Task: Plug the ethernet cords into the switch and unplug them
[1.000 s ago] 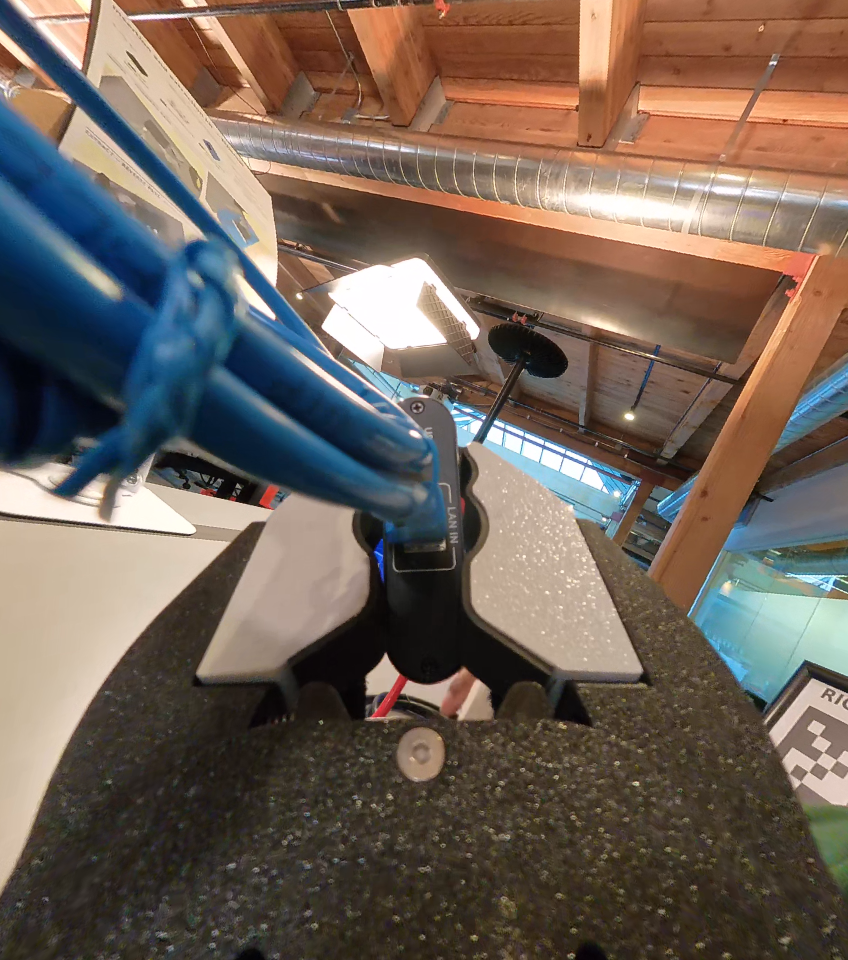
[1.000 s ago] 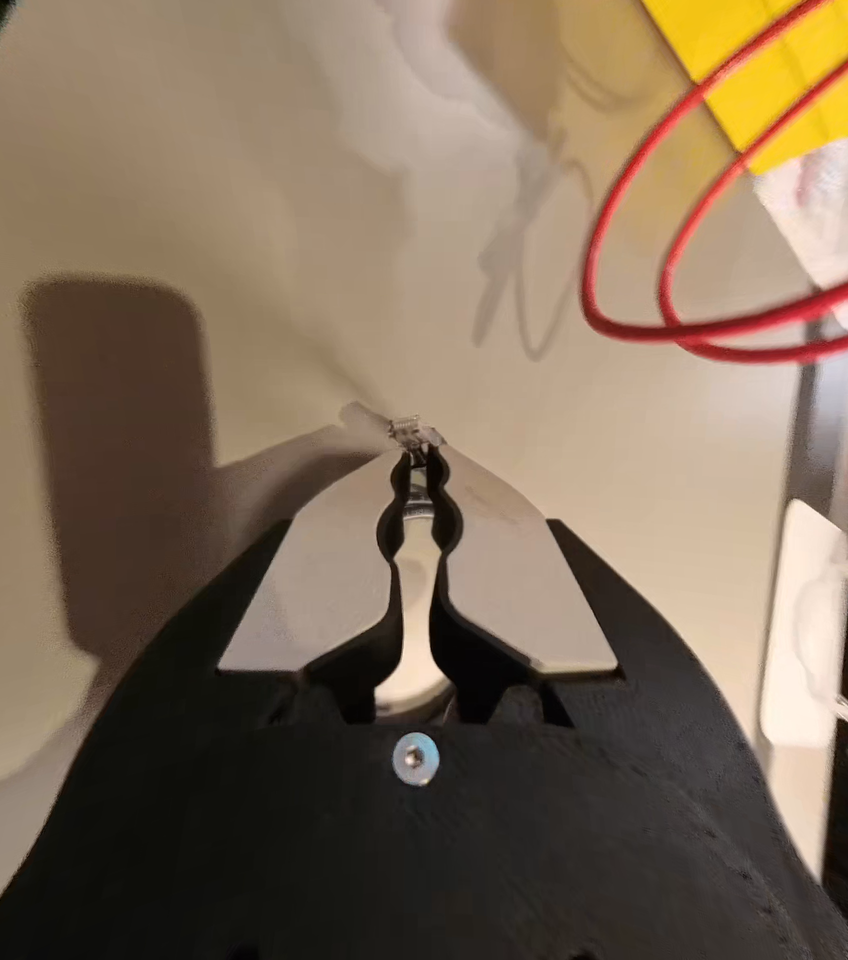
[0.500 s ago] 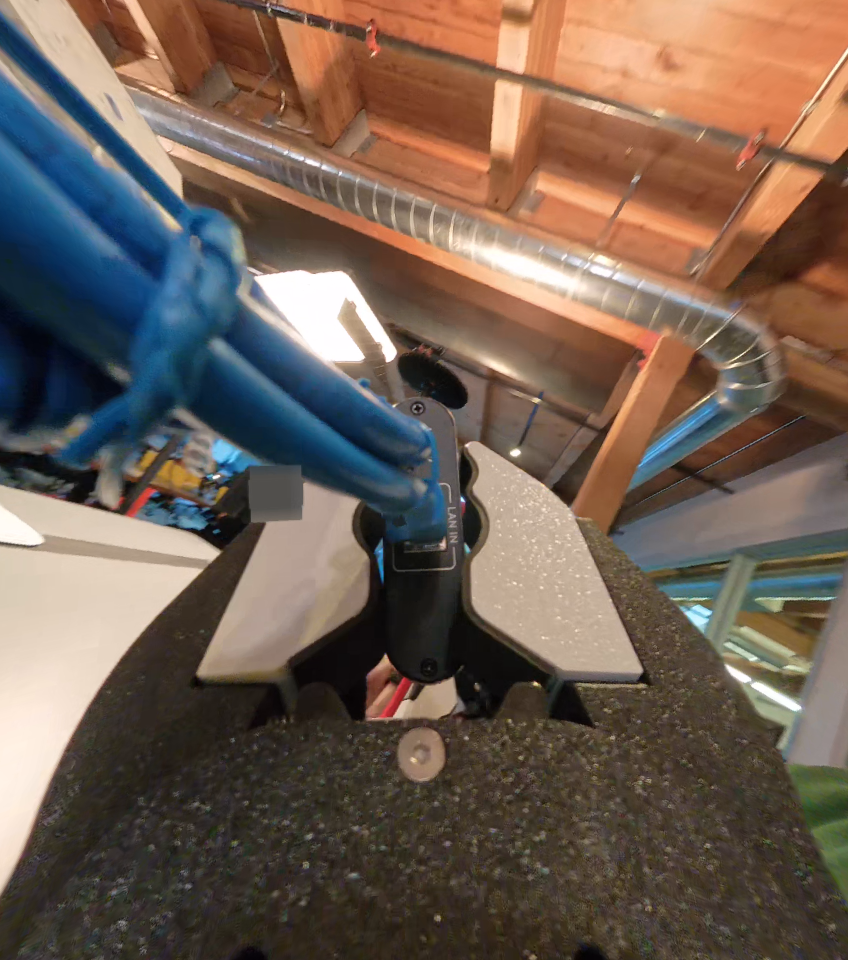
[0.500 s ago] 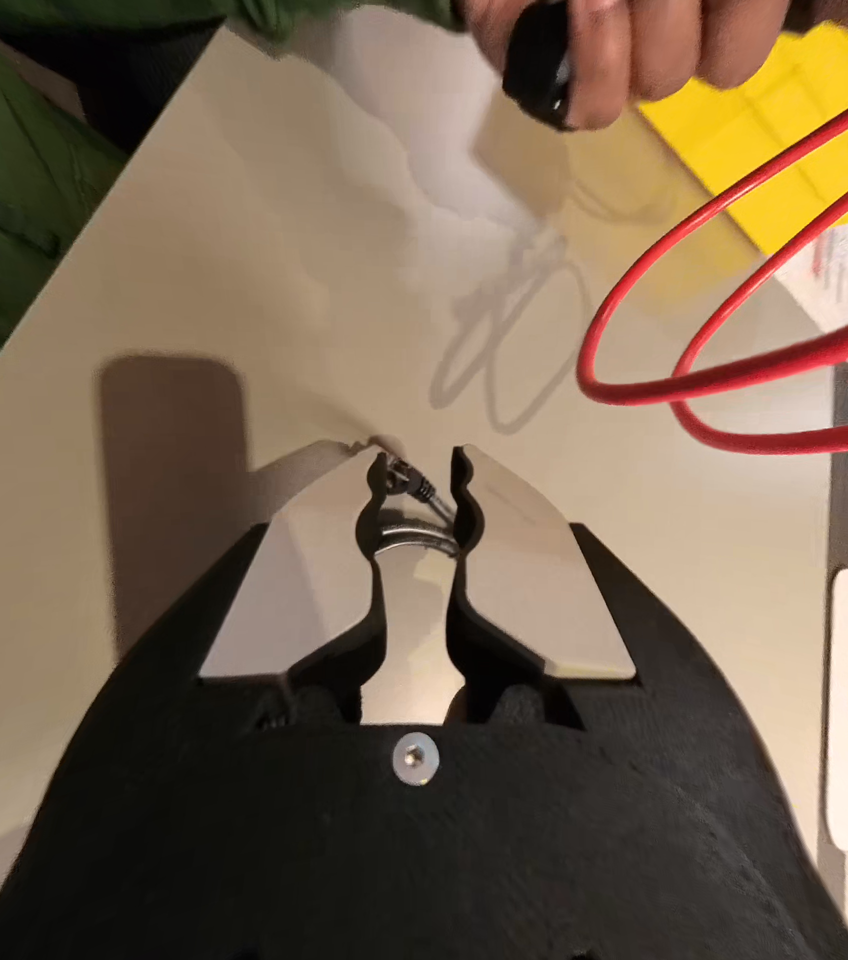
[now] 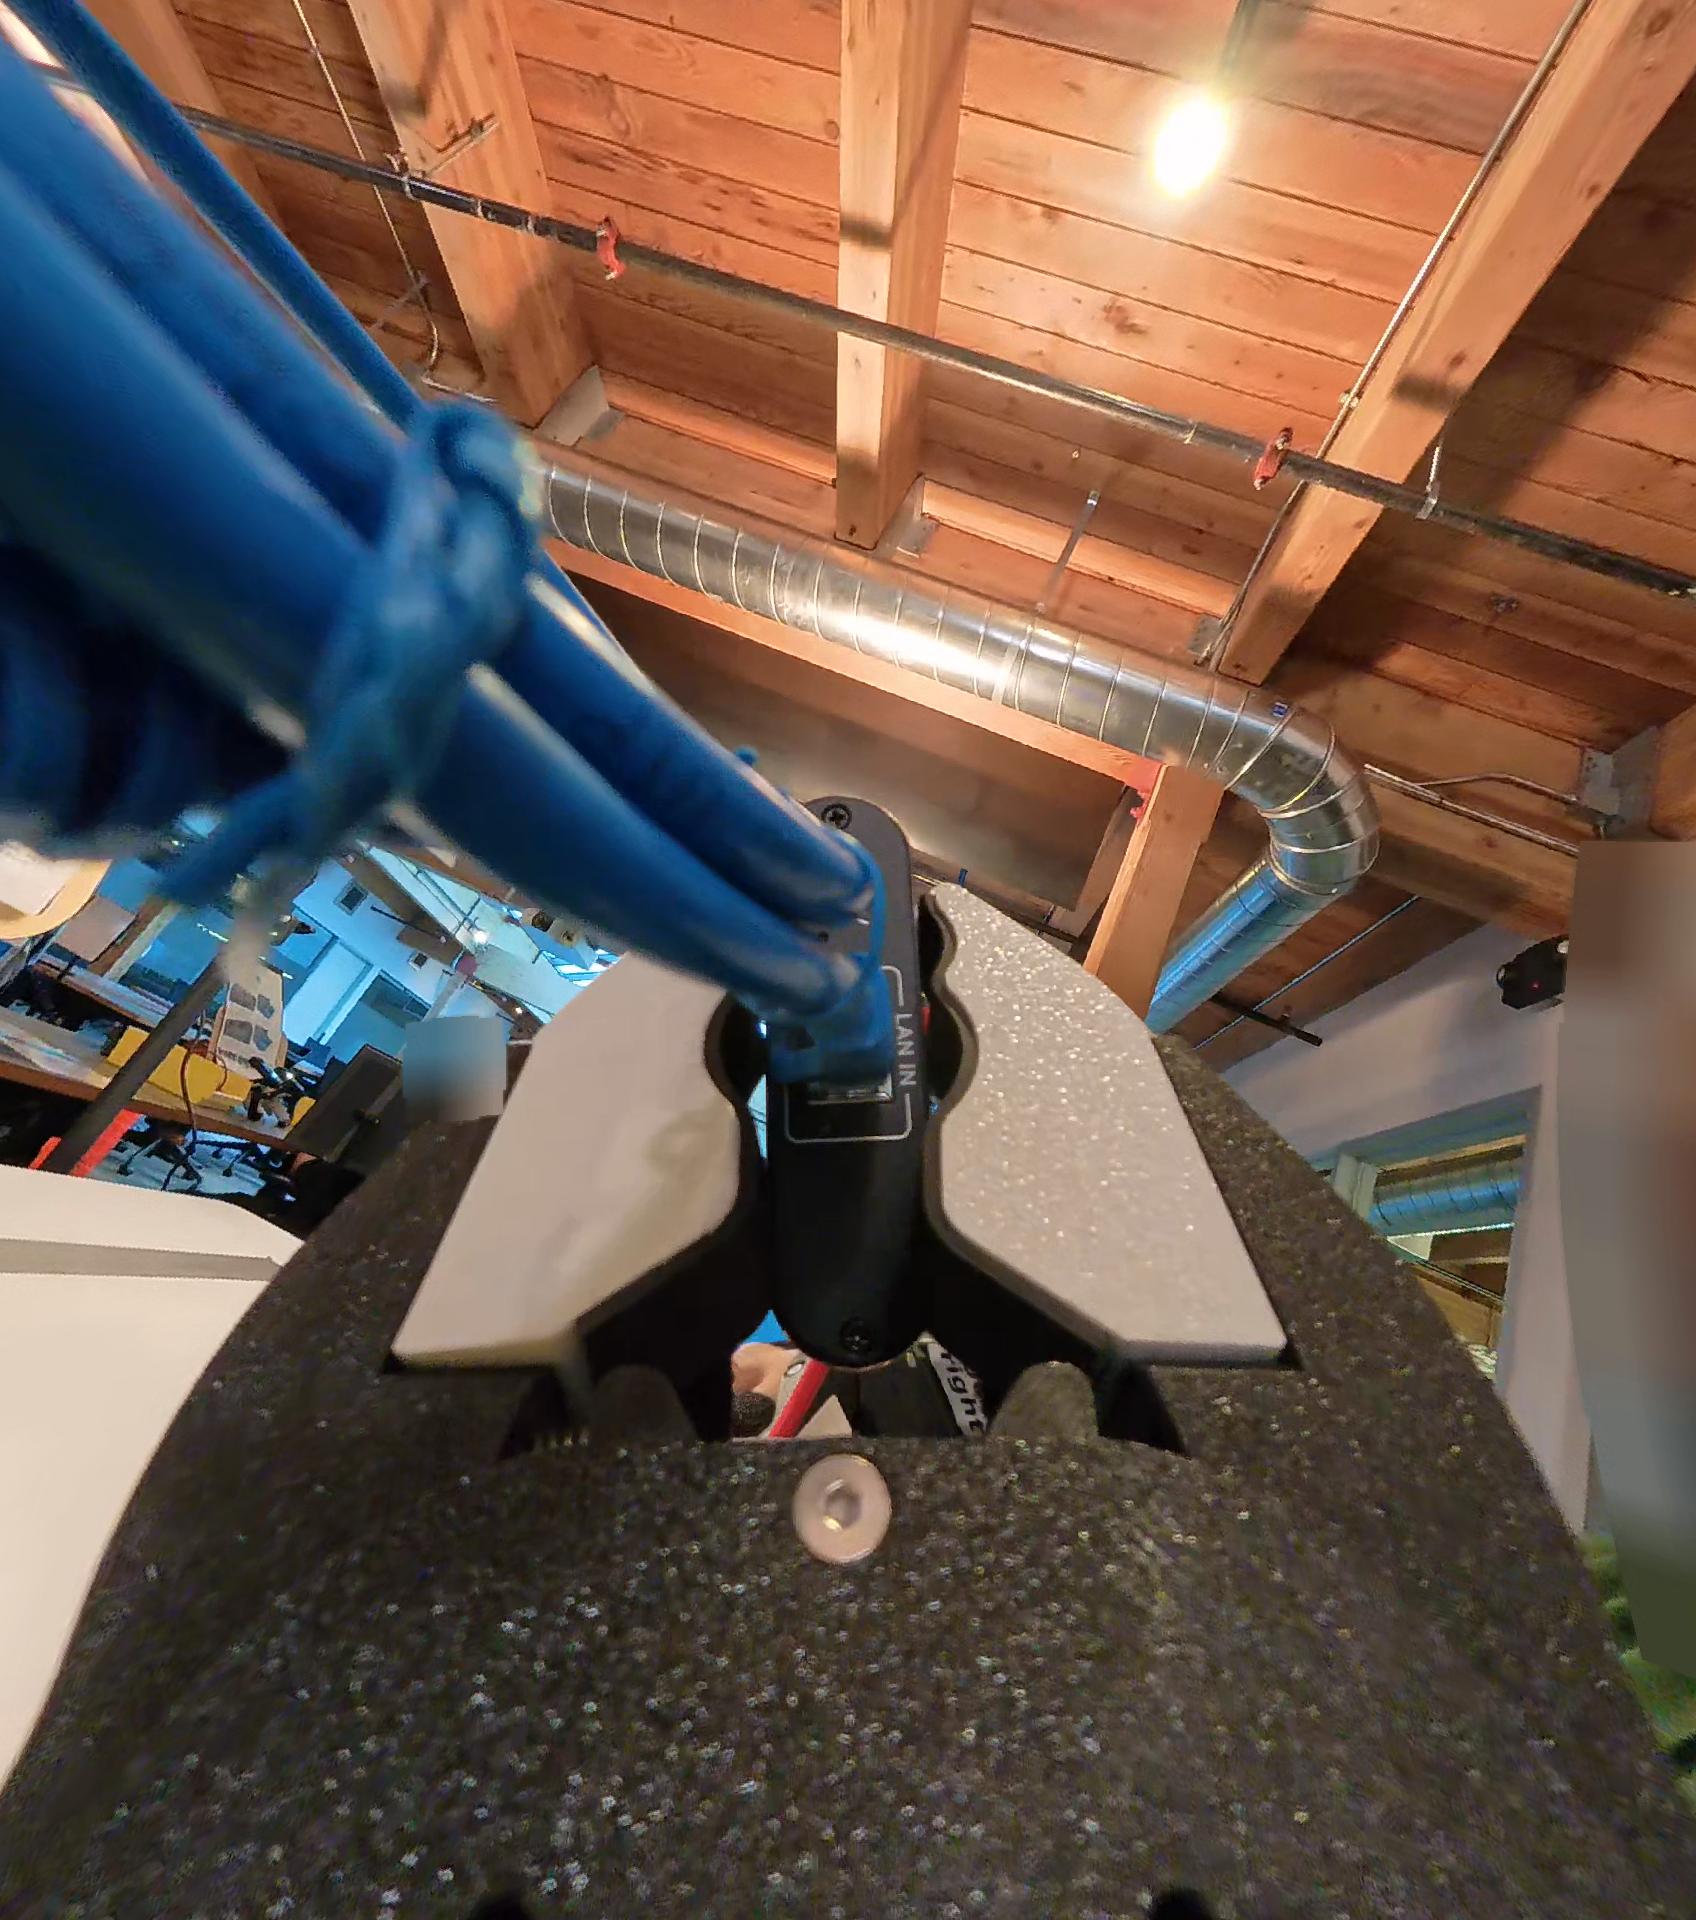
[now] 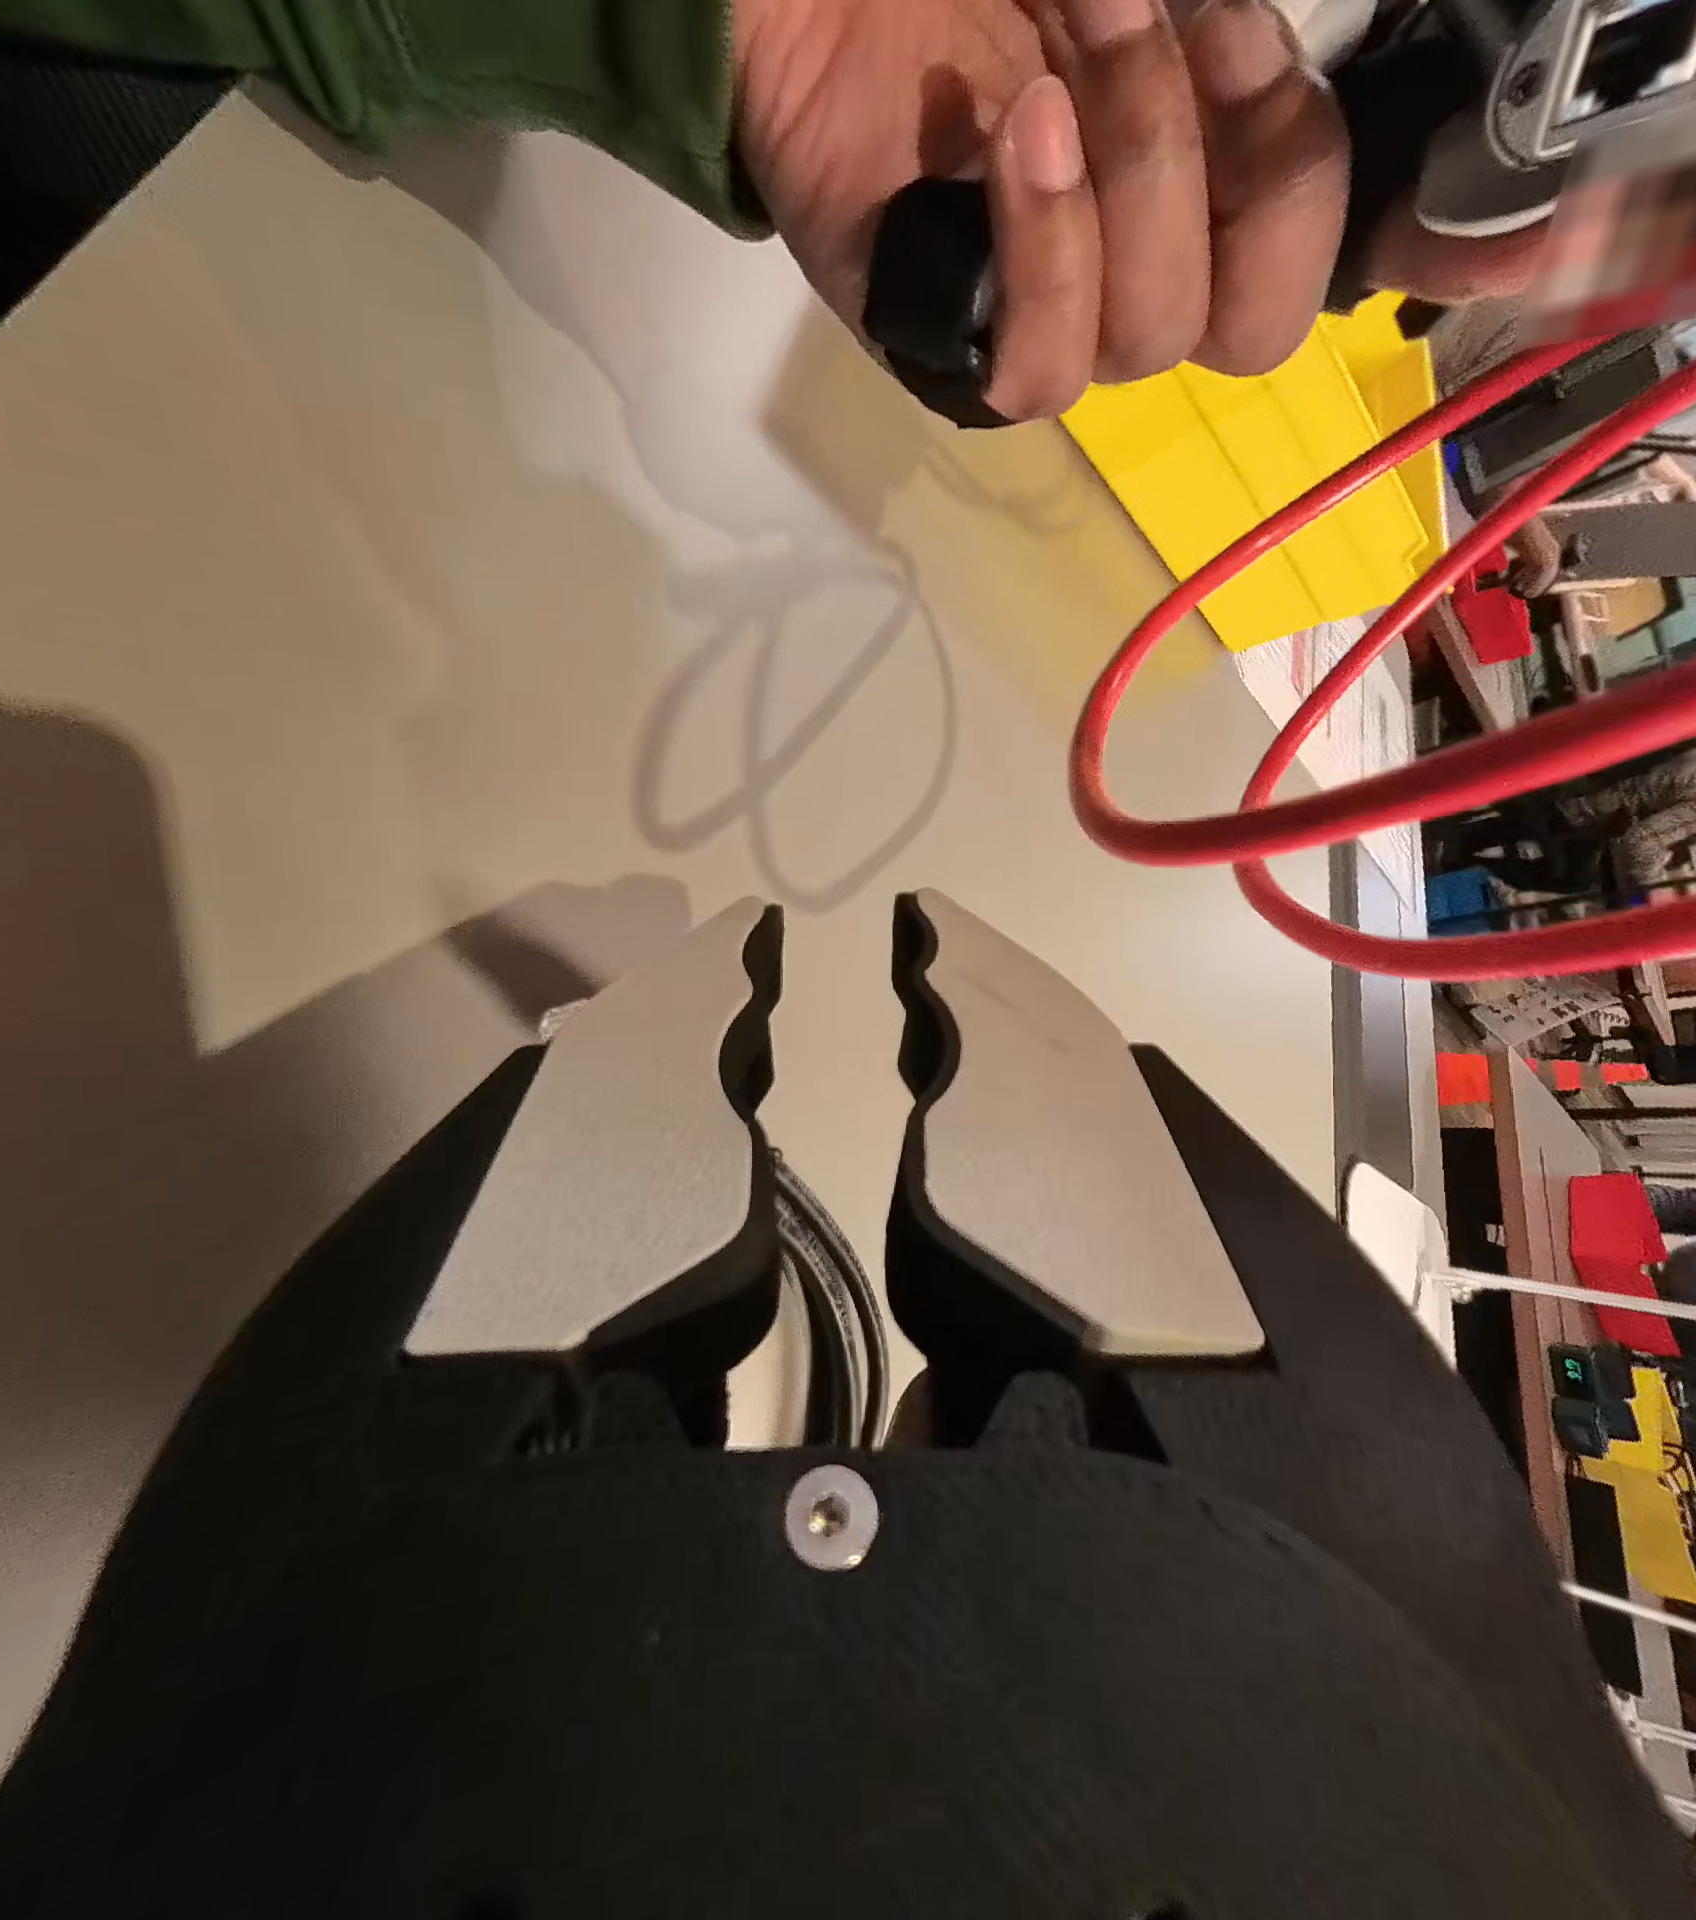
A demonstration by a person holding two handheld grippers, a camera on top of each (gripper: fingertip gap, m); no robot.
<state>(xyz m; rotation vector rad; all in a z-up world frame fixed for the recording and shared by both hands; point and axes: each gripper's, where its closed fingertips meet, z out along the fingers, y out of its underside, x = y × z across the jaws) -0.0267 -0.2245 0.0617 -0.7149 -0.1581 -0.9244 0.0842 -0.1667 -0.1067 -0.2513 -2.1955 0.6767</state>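
Whereas the right gripper (image 6: 831,914) pinched a clear plug against the table (image 6: 252,644) a second ago, its jaws now stand apart and empty, so that cord is released, while the left gripper (image 5: 839,1049) remains clamped on the black switch (image 5: 844,1226), blue cord (image 5: 615,790) plugged in.

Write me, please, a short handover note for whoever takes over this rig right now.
Left gripper: shut on the black switch, held up towards the ceiling.
Right gripper: open, empty, above the white table.
Blue ethernet cord: plugged into the switch, its bundle tied.
Red ethernet cord: loops hang to the right; its plug is not visible.
Done: blue cord in.
Left: the remaining plugging, then unplugging.
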